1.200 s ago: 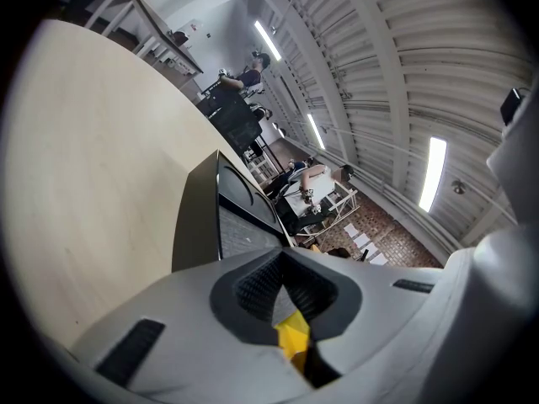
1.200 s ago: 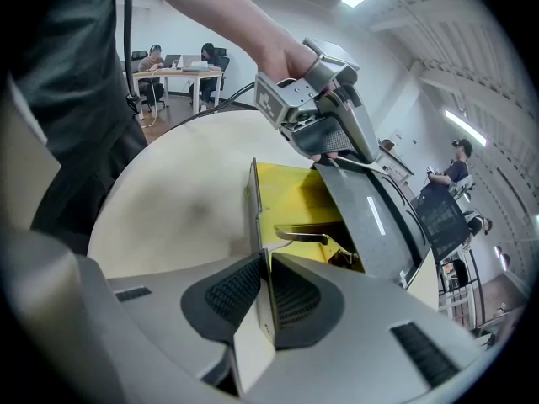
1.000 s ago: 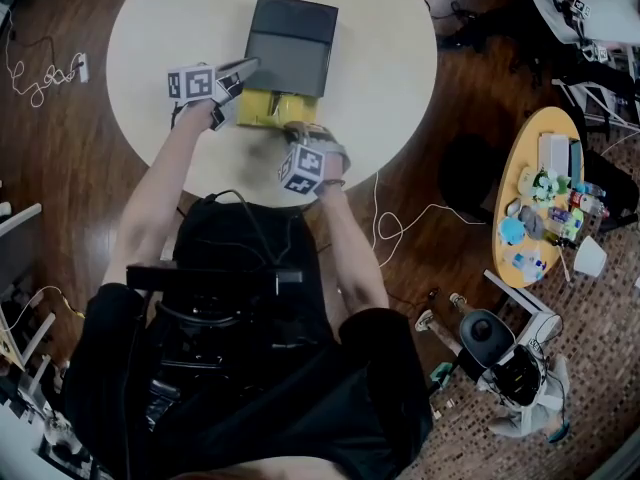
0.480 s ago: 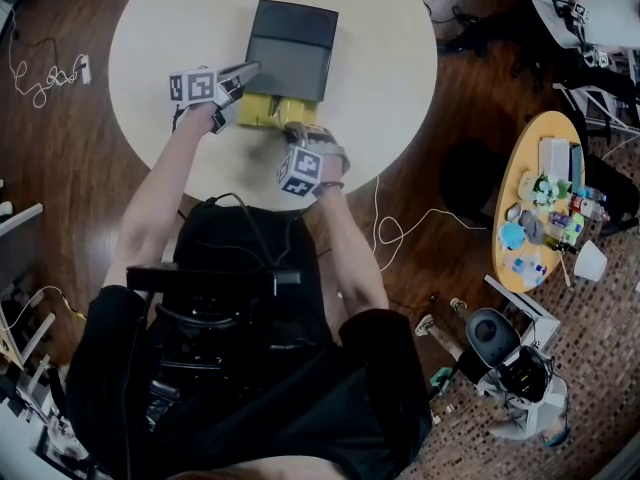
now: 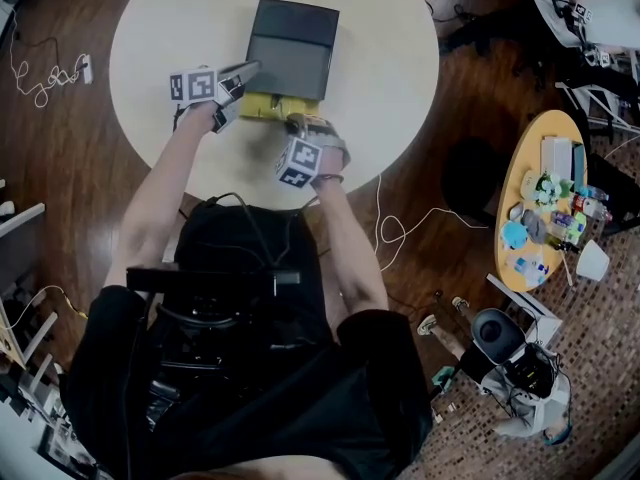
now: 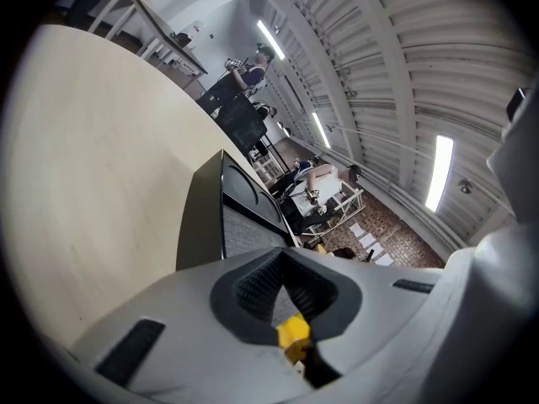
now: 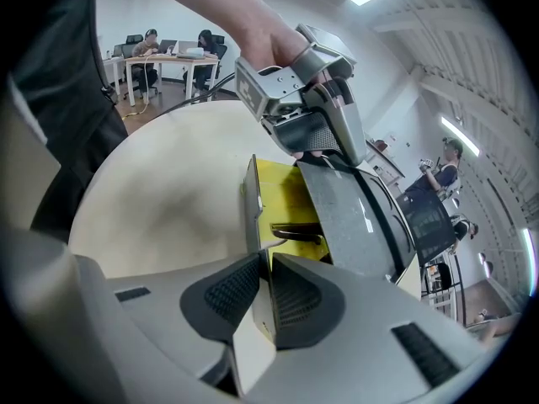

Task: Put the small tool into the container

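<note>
A dark case with a yellow inside [image 5: 270, 106] lies on the round white table [image 5: 170, 28]. Its dark grey lid [image 5: 290, 48] stands partly raised over the yellow tray [image 7: 282, 196]. A small dark tool [image 7: 296, 234] lies in that tray. My left gripper [image 5: 245, 73] is shut on the lid's left near corner; in the right gripper view the left gripper [image 7: 324, 154] grips the lid [image 7: 349, 217] from above. My right gripper [image 7: 265, 289] is shut on the tray's thin front wall, at the case's near edge [image 5: 297, 123]. Yellow [image 6: 293, 331] shows below the left gripper [image 6: 286, 297].
The table's near edge [image 5: 250, 193] lies just behind my right hand. A small yellow side table [image 5: 520, 168] crowded with several items stands on the floor to the right. Cables [image 5: 40, 78] trail on the wooden floor to the left and right.
Less of the yellow tray shows under the lid than a second ago. My right hand has shifted slightly toward the case and tipped a little. The left gripper has kept still.
</note>
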